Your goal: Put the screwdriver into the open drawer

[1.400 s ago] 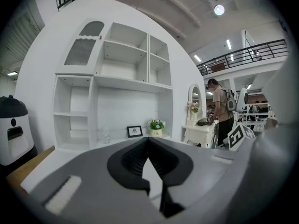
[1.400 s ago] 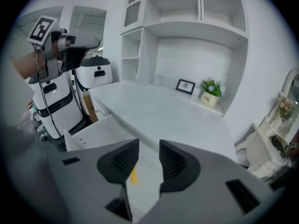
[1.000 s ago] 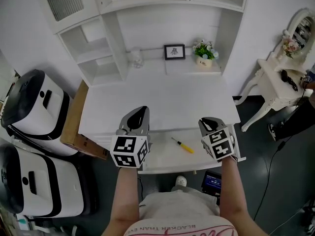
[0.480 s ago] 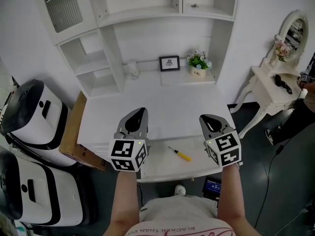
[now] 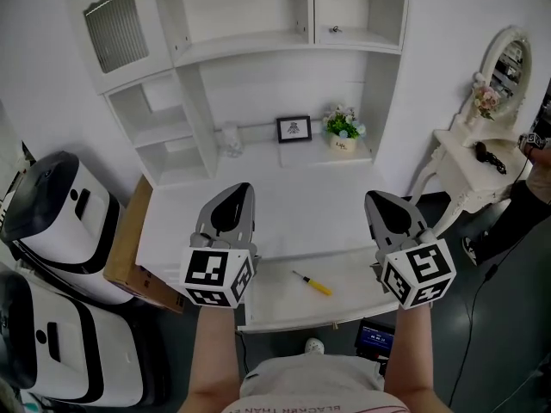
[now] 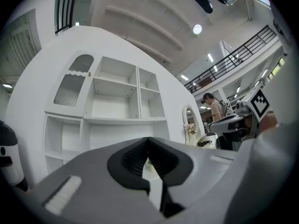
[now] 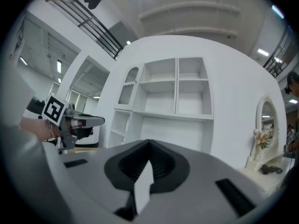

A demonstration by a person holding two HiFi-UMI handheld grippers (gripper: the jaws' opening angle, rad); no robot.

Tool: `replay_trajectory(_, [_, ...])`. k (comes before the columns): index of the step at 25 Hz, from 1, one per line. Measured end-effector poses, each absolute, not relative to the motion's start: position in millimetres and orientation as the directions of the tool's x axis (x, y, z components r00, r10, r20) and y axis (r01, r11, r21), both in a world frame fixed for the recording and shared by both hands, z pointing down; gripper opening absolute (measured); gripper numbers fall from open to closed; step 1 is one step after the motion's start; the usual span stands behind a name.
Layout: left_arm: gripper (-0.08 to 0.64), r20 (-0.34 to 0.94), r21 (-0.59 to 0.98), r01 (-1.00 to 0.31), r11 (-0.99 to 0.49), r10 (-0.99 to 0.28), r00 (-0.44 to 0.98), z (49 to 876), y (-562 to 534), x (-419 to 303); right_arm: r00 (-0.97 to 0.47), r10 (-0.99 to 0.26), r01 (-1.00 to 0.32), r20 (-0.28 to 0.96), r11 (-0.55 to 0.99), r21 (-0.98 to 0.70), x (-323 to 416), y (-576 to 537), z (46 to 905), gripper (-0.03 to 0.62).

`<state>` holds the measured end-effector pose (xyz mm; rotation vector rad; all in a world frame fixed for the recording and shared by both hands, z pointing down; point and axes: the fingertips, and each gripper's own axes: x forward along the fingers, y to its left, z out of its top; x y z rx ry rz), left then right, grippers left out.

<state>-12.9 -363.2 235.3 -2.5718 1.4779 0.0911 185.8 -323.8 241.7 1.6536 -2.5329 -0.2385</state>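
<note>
A small screwdriver (image 5: 311,283) with a yellow handle lies inside the open white drawer (image 5: 344,308) at the desk's front edge, in the head view. My left gripper (image 5: 238,191) hovers above the drawer's left end, jaws shut and empty. Over the drawer's right end my right gripper (image 5: 379,200) is raised, also shut with nothing in it. Both point level toward the white shelf unit. In the left gripper view the left gripper (image 6: 148,141) has its tips together; in the right gripper view the right gripper (image 7: 149,143) does too. Neither gripper view shows the screwdriver.
The white desk (image 5: 284,205) carries a framed picture (image 5: 294,128), a potted plant (image 5: 342,132) and a glass jar (image 5: 230,138) at its back. Two white-and-black machines (image 5: 52,213) and a cardboard box (image 5: 129,248) stand left. A white side table (image 5: 469,166) stands right; a person (image 5: 534,179) is beyond it.
Both grippers have risen away from the drawer, the right one more, and now point level. The screwdriver stays lying in the drawer.
</note>
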Motion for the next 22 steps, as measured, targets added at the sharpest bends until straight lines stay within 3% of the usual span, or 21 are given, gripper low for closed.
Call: replay_trajectory(22, [0.009, -0.278, -0.199, -0.867, -0.457, -0.822, 0.497, 168.2, -335.2, -31.1, -0.320, -0.943, -0.921, -0.085, 0.289, 0.259, 167.8, -298.0, 177.6, 0.006])
